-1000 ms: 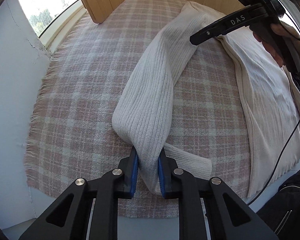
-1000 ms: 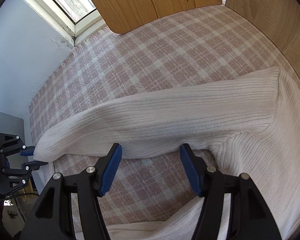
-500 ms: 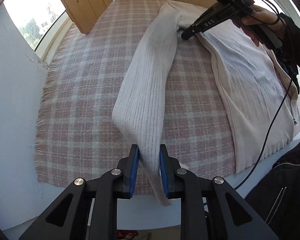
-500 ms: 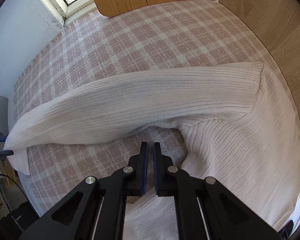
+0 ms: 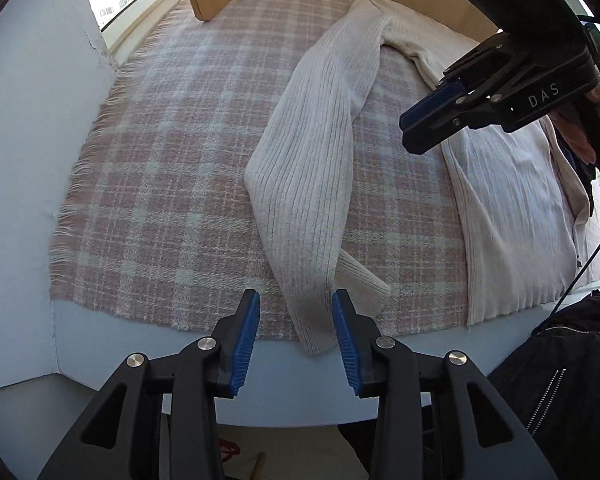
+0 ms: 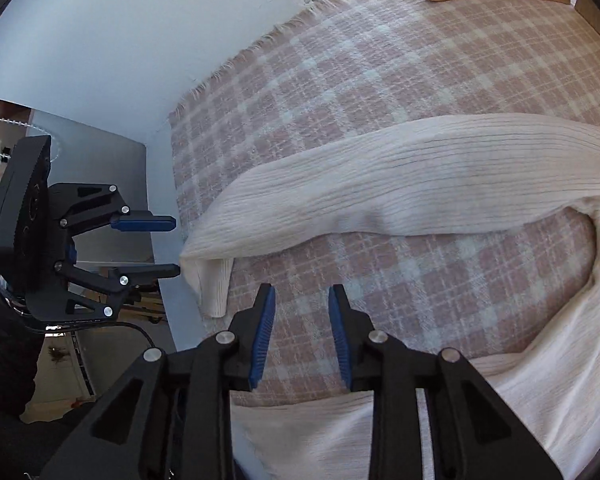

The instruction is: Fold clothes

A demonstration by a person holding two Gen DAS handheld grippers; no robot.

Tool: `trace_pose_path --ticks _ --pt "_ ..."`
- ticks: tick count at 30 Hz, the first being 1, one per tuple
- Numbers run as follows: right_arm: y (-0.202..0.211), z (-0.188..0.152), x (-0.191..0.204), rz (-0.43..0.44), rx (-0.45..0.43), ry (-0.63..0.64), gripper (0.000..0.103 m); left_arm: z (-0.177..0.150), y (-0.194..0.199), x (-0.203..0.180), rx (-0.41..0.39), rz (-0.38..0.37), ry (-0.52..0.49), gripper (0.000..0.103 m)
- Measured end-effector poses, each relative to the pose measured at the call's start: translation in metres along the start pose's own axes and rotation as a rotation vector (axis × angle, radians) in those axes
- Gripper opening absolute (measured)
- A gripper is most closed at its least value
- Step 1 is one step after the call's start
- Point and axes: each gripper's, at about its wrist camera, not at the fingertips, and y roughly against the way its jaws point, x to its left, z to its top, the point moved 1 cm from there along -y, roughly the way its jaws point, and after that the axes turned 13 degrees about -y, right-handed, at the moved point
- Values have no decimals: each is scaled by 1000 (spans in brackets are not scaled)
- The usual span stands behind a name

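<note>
Plaid blanket (image 5: 172, 168) on table | sweater (image 5: 512, 200) spread flat, sleeve (image 5: 312, 168) stretched out, cuff over edge | left tool (image 5: 296, 336) opening, cuff between, unpressed | right tool (image 6: 302, 328) opening, empty | sleeve is best laid smoothly across body.

The sweater (image 6: 400, 184) runs off the right wrist view's right edge, its body only partly visible

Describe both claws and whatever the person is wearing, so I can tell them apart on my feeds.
Both look alike: the left claw and right claw have angular black linkage fingers with silver rivets and ribbed blue pads. The right one's body carries white "DAS" lettering and a thin black cable. The person wears a black zipped jacket.
</note>
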Motion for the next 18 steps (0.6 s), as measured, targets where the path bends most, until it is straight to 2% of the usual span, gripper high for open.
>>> trace_pose_path --ticks 2,5,7,8,11,12,14,18 --pt "-12 1 7 11 1 -19 28 1 -5 -4 -4 2 -10 36" --pt "-26 9 12 -35 -3 -71 28 3 -11 -10 -14 28 -30 36" --pt "-28 12 14 -66 -39 -62 28 3 -15 -14 -21 40 -52 29" --pt "-26 9 18 -86 -58 -24 28 2 -15 -14 -32 47 -53 20" --pt "-11 -4 29 -156 -129 156 29 -5 -8 -5 -73 61 -8 14" --pt "-3 -9 28 -186 -158 205 34 -7 -2 -1 -90 77 5 13" --pt "12 -13 19 -214 -188 219 43 -12 12 7 -126 117 30 10" --pt "27 -3 -2 -151 -196 103 43 -8 57 7 -201 325 -9 8"
